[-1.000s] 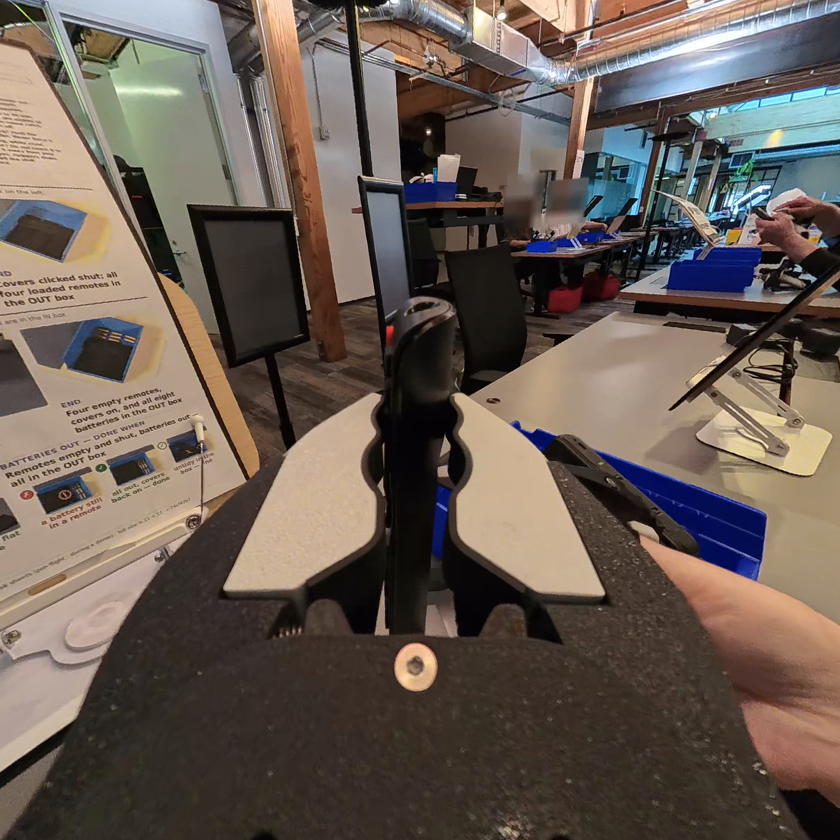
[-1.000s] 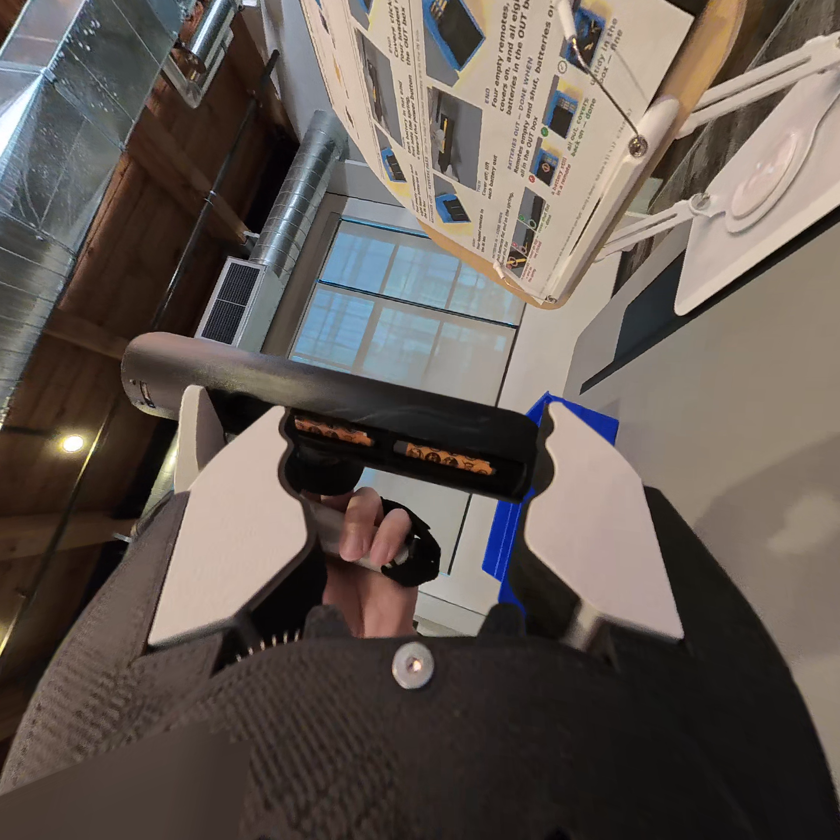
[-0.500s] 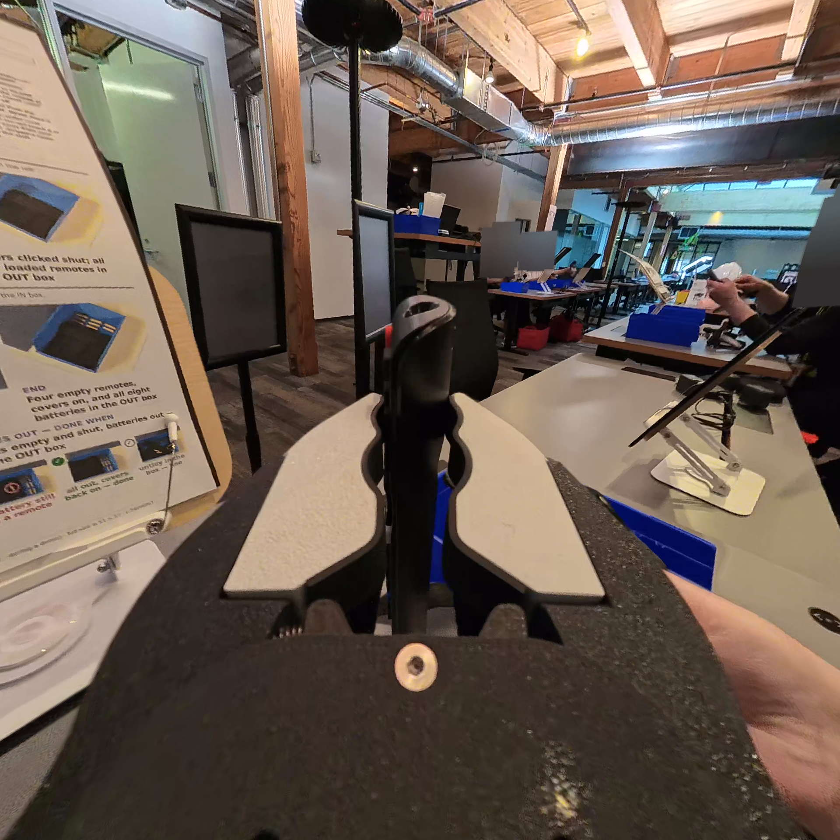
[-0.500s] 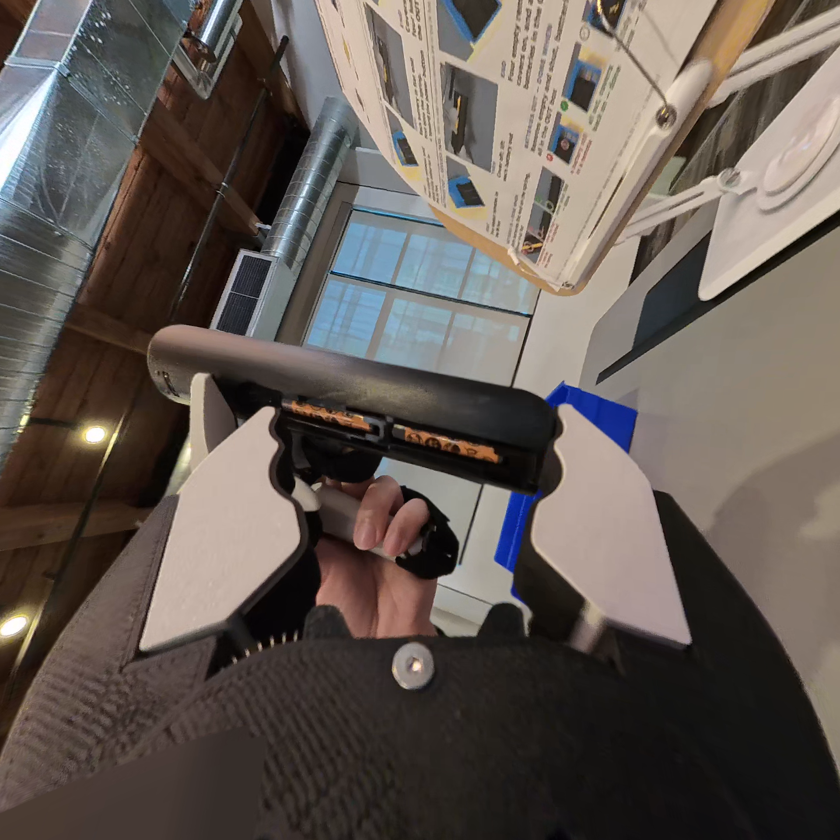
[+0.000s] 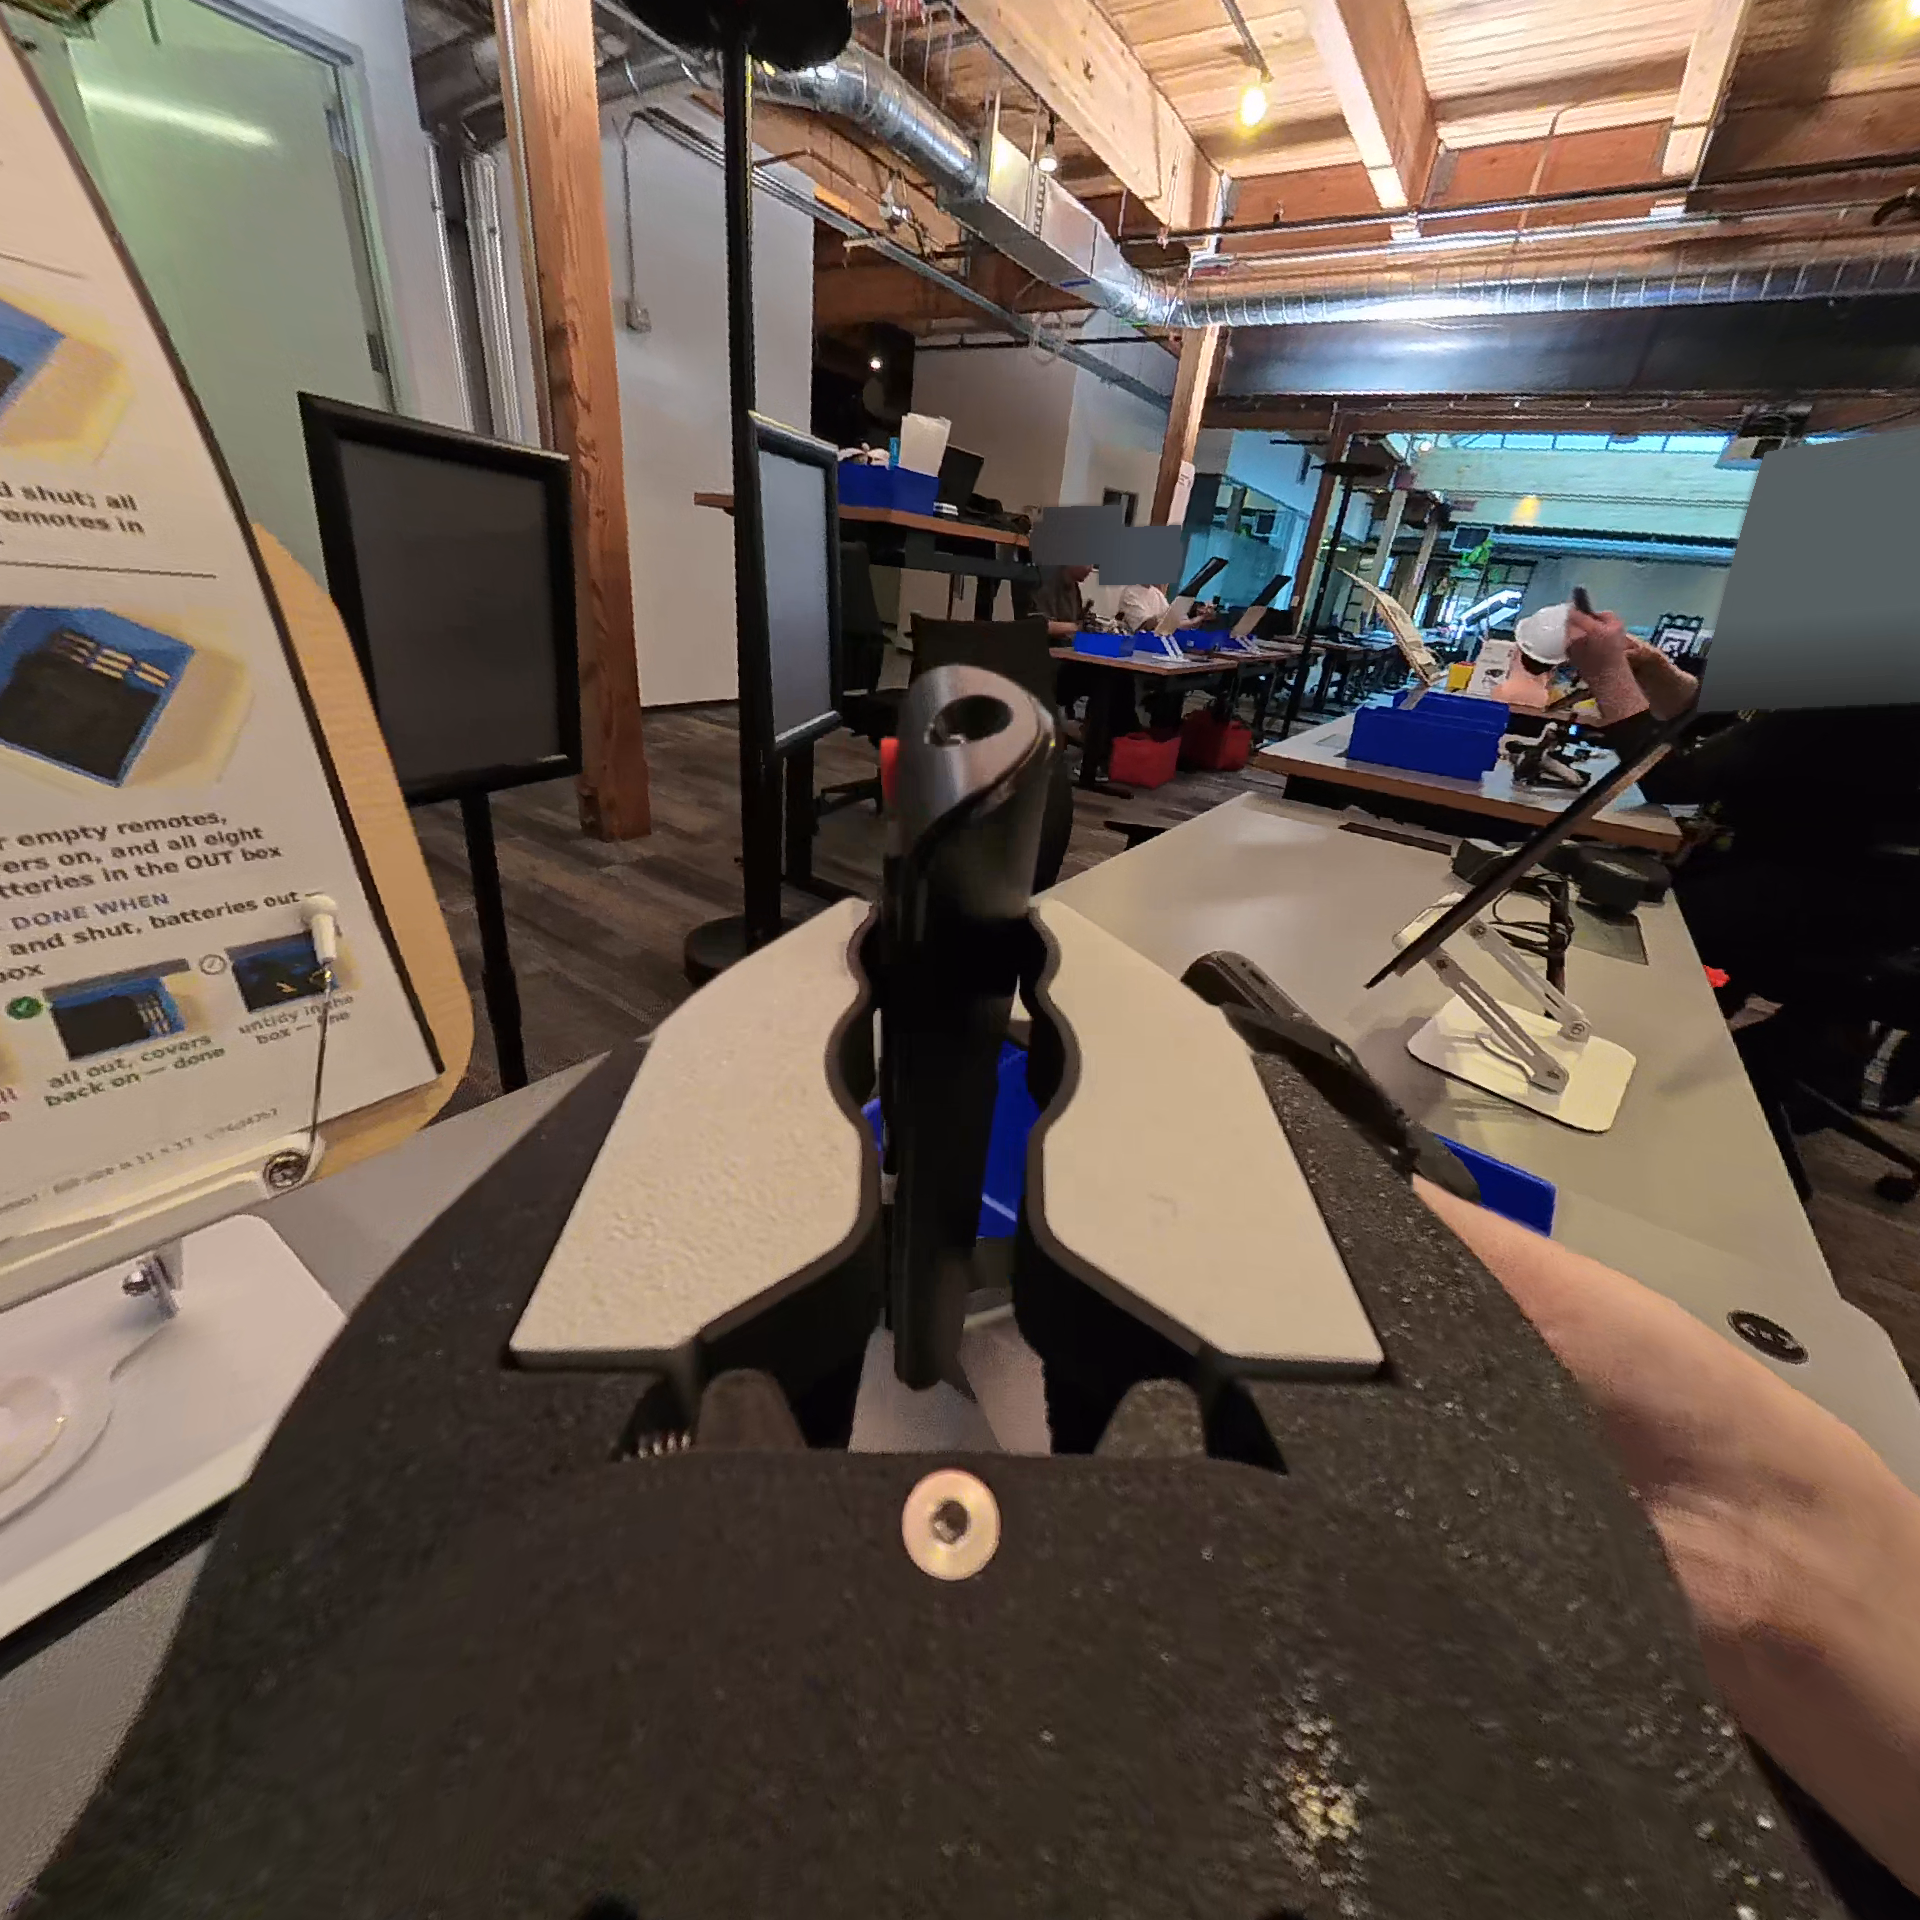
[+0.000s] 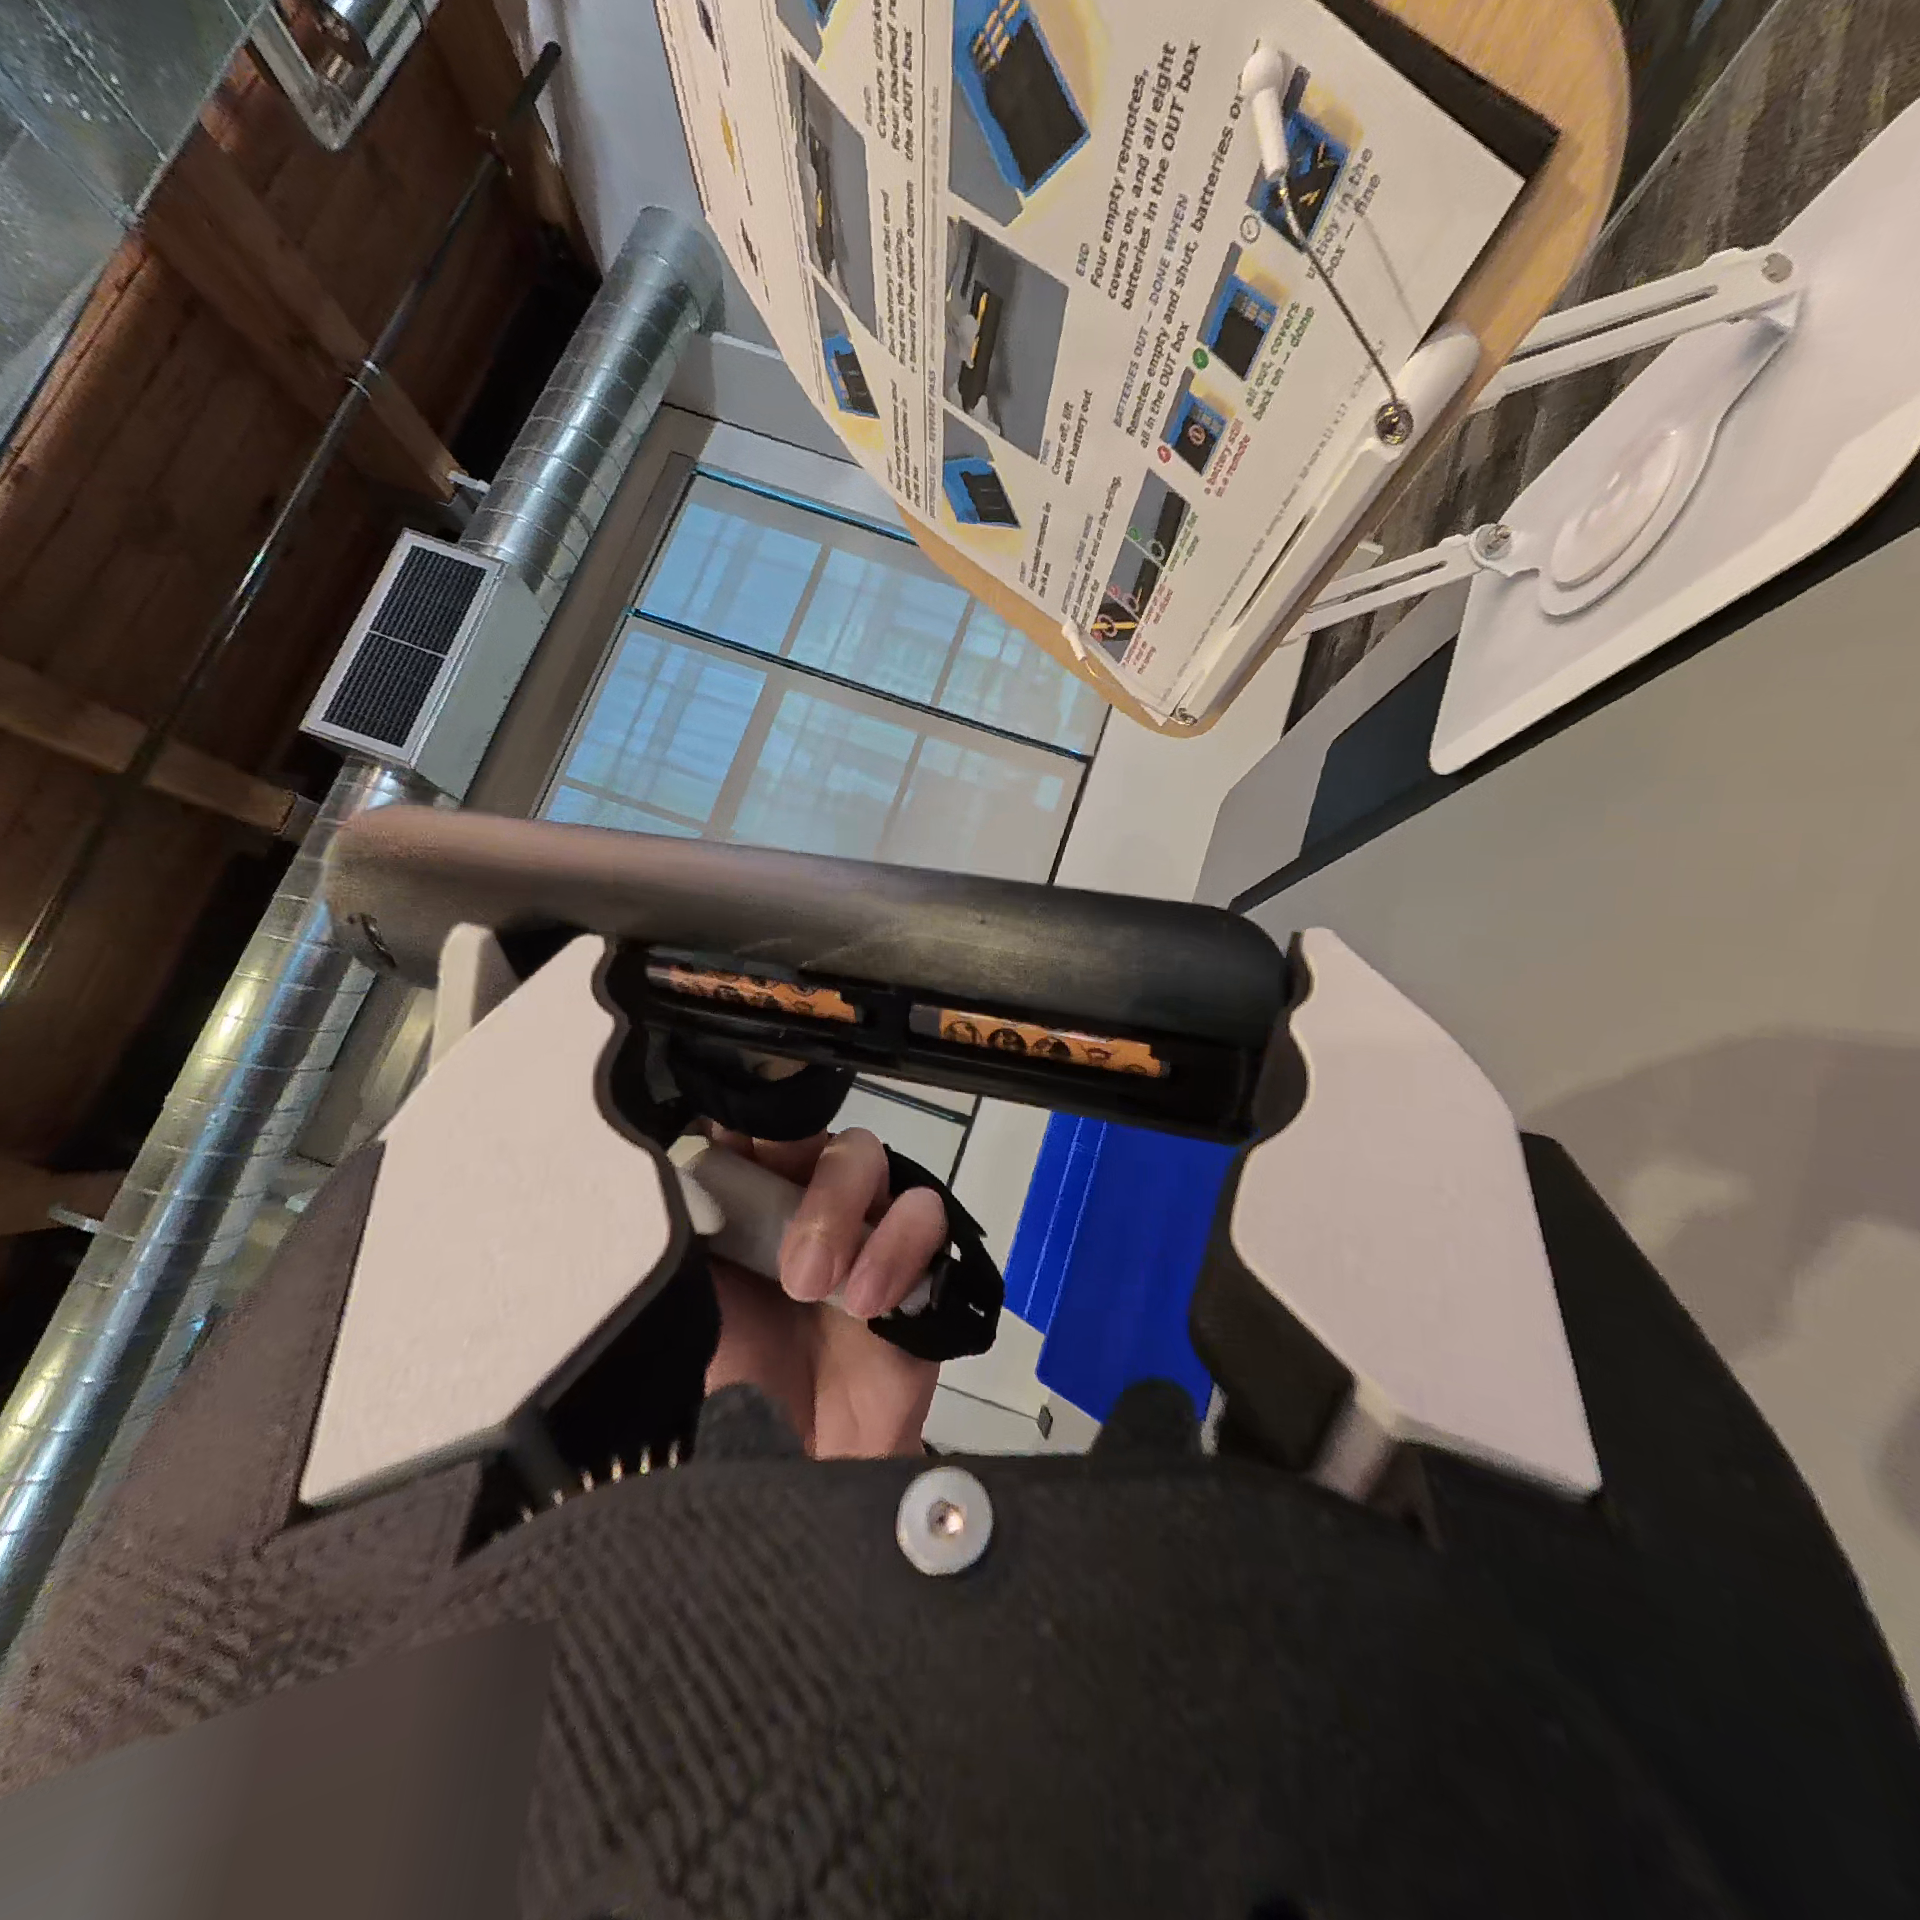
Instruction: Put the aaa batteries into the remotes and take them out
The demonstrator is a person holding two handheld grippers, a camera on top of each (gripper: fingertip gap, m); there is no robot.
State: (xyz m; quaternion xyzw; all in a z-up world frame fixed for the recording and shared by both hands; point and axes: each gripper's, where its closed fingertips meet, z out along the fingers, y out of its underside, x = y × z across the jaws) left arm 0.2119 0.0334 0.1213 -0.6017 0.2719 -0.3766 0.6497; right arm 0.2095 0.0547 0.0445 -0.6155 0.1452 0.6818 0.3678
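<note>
My left gripper point(image 5: 956, 935) is shut on a black remote point(image 5: 966, 790), held edge-on and upright above the table. In the right wrist view the same remote point(image 6: 831, 904) lies crosswise, its battery bay uncovered and facing me. Two orange batteries point(image 6: 753, 1006) point(image 6: 1039, 1039) sit end to end in the bay. My right gripper point(image 6: 951, 940) is open, its fingers point(image 6: 1382, 1143) spread either side of the bay, the right one against the remote's end. A hand point(image 6: 852, 1299) holds the left gripper's handle behind the remote.
A blue bin point(image 6: 1112, 1247) stands on the grey table point(image 5: 1299, 883) below the remote; it also shows in the left wrist view point(image 5: 1496, 1179). An instruction board on a white stand point(image 5: 156, 831) is at the left. A tablet stand point(image 5: 1507, 1039) is at the right.
Both views have swung a little while the remote stays held. The left gripper has tilted up, so more ceiling shows. The right gripper's fingers stand slightly wider around the bay.
</note>
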